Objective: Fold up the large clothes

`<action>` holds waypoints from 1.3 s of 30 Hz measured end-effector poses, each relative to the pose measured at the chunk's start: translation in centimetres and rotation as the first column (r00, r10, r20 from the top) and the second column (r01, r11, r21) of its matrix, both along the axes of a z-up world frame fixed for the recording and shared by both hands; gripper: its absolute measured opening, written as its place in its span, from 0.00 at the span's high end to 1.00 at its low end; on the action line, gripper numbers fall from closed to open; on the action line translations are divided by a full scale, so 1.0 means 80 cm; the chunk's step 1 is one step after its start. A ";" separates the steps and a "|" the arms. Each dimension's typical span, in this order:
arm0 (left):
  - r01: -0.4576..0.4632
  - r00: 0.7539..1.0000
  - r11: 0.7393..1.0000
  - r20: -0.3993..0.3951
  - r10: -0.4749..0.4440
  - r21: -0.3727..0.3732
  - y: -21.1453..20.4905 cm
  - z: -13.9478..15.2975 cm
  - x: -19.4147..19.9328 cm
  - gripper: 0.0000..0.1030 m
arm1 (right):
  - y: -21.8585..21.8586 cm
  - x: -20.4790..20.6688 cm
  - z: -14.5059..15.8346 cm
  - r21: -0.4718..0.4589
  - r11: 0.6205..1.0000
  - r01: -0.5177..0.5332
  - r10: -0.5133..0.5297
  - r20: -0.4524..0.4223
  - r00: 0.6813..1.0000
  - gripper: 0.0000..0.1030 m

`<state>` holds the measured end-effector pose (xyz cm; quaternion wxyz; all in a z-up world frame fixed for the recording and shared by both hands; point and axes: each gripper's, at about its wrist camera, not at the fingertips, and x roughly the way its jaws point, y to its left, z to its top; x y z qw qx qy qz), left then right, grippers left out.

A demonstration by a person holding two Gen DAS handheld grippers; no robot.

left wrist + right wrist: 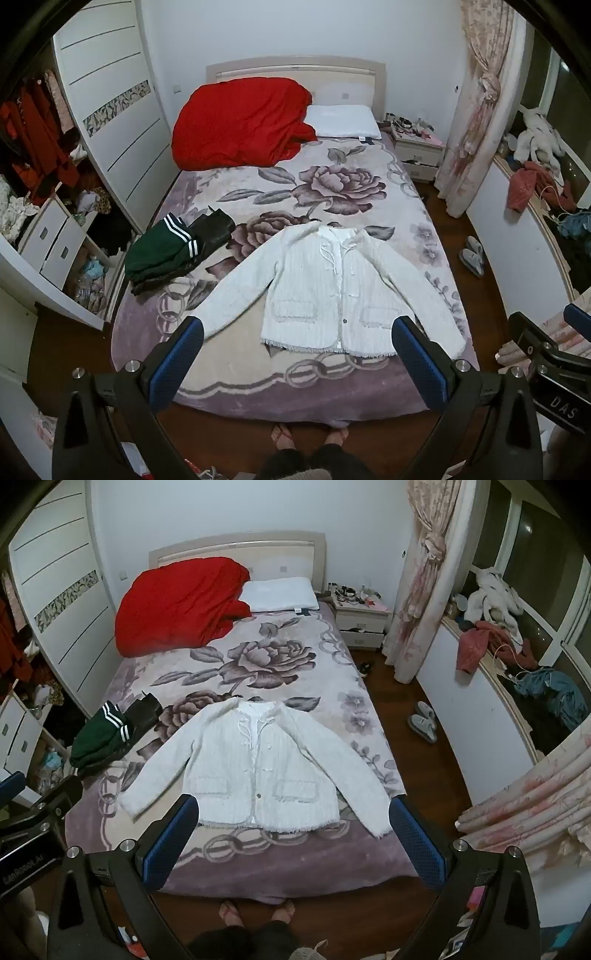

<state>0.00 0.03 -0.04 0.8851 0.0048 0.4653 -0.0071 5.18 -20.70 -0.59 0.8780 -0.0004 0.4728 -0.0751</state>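
Left wrist view first: the left hand-held gripper [297, 332] hangs above the foot of the bed [236, 391], tilted downward, its two blue-padded fingers [177, 363] spread wide apart with nothing between them. At the right edge of that same view the right hand-held gripper [554, 350] shows beside it, and from its own camera its fingers [417, 842] stand just as wide, also empty and clear of the cloth.

Past the fingertips lies the white cardigan [332, 291], spread flat and face up on the flowered blanket [332, 177], on the near half of the bed. Its collar points toward the headboard, its fringed hem toward the foot, and both sleeves slant outward and down. The front looks closed, with a tie cord at the neck and two patch pockets low on the body.

To the cardigan's left, near the bed's edge, sits a crumpled green garment [159, 251] with white stripes, touching something dark that may be a leather-like piece; I cannot tell exactly. Farther up, a red quilt [240, 122] is bunched against the headboard beside a white pillow [343, 120]. Beyond the bed's right side stand a nightstand [417, 151], a tied pink curtain [476, 110], and a pair of slippers [471, 254] on the wooden floor. A person's feet show at the foot of the bed.
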 end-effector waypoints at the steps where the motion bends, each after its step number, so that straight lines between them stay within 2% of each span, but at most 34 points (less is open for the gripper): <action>1: 0.001 1.000 1.000 0.004 -0.001 -0.003 0.000 0.000 0.000 0.00 | 0.000 0.000 0.000 0.002 1.000 -0.001 0.001 0.001 1.000 0.00; 6: 0.002 1.000 1.000 0.002 -0.002 0.001 0.000 0.000 0.000 0.00 | 0.007 -0.003 0.005 -0.012 1.000 -0.007 0.007 0.007 1.000 0.00; 13: 0.003 1.000 1.000 -0.001 -0.003 0.002 0.000 -0.004 -0.001 0.00 | 0.006 -0.006 -0.011 -0.011 1.000 -0.006 0.006 0.000 1.000 0.00; 14: 0.002 1.000 1.000 0.000 -0.002 0.003 0.000 -0.004 0.000 0.00 | 0.001 -0.008 -0.003 -0.011 1.000 -0.001 0.001 -0.001 1.000 0.00; 39: 0.012 1.000 1.000 0.014 -0.012 0.001 0.004 0.008 -0.004 0.00 | 0.018 -0.006 0.006 -0.020 1.000 -0.002 0.002 0.002 1.000 0.00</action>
